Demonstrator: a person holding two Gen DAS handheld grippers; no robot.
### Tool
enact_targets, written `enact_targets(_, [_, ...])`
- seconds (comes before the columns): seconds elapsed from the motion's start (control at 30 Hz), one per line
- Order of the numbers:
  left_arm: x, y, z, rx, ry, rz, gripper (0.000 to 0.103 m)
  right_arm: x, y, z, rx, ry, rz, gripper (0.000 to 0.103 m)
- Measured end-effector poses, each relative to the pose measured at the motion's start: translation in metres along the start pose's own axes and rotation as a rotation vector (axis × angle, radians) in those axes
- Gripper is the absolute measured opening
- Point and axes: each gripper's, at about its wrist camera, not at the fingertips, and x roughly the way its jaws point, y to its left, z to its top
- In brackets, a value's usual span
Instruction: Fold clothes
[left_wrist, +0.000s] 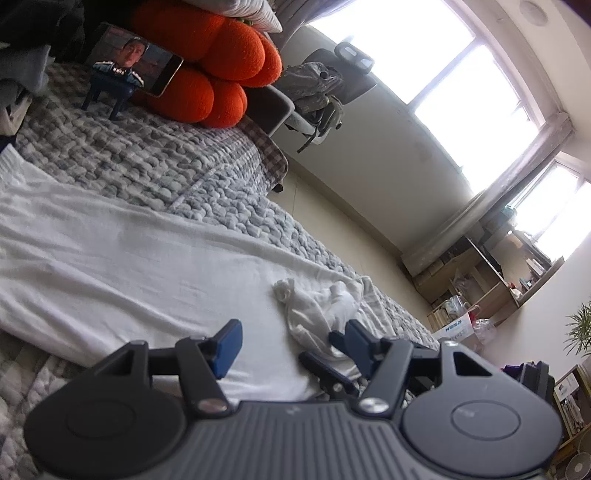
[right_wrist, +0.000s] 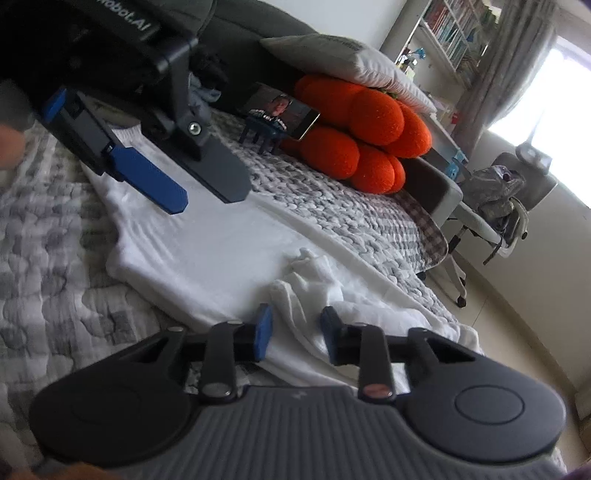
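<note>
**White garment spread on the bed, both grippers above its bunched end**

A bed (left_wrist: 155, 162) covered by a grey-and-white knitted blanket fills both views. Across it lies a white garment (left_wrist: 122, 258), mostly flat, with one end crumpled into a small heap (left_wrist: 317, 302) near the bed's edge. At the far end of the bed, an orange plush cushion (left_wrist: 221, 62) sits under a pale pillow (right_wrist: 354, 62), and a phone (left_wrist: 135, 61) leans against the cushion on a small dark blue stand.

The left gripper (left_wrist: 291, 345) hovers over the flat cloth just beside the heap, its blue fingers (left_wrist: 227, 345) spread well apart with nothing between them. The right gripper (right_wrist: 295, 338) sits low over the crumpled end; its fingers (right_wrist: 263, 334) stand partly open with a fold of white cloth rising in the gap, and the pads do not appear to press on it.
</note>
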Motion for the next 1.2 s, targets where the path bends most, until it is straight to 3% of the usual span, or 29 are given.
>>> enact_targets(0.07, [0.001,0.001,0.0,-0.012,0.004,-0.005,0.063,0.004,0.0,0.001,-0.001,0.014,0.003,0.009])
enact_targets(0.13, [0.001,0.001,0.0,-0.021,0.005,-0.011,0.063,0.003,0.0,0.001,0.011,0.008,-0.007,0.005])
enact_targets(0.47, [0.013,0.008,0.008,-0.201,0.017,-0.12,0.066,-0.022,-0.016,0.007,0.238,-0.096,-0.01,0.005])
enact_targets(0.6, [0.03,0.01,0.006,-0.342,0.022,-0.172,0.071,-0.027,-0.016,0.009,0.245,-0.114,-0.012,0.005])
enact_targets(0.8, [0.062,0.007,0.0,-0.513,0.095,-0.239,0.073,-0.028,-0.01,0.006,0.21,-0.118,-0.005,0.005])
enact_targets(1.13, [0.087,-0.007,0.004,-0.489,0.1,-0.176,0.07,-0.036,-0.01,0.003,0.207,-0.158,0.018,0.005])
enact_targets(1.2, [0.092,-0.008,0.007,-0.48,0.109,-0.137,0.057,-0.036,-0.008,0.003,0.197,-0.161,0.022,0.005])
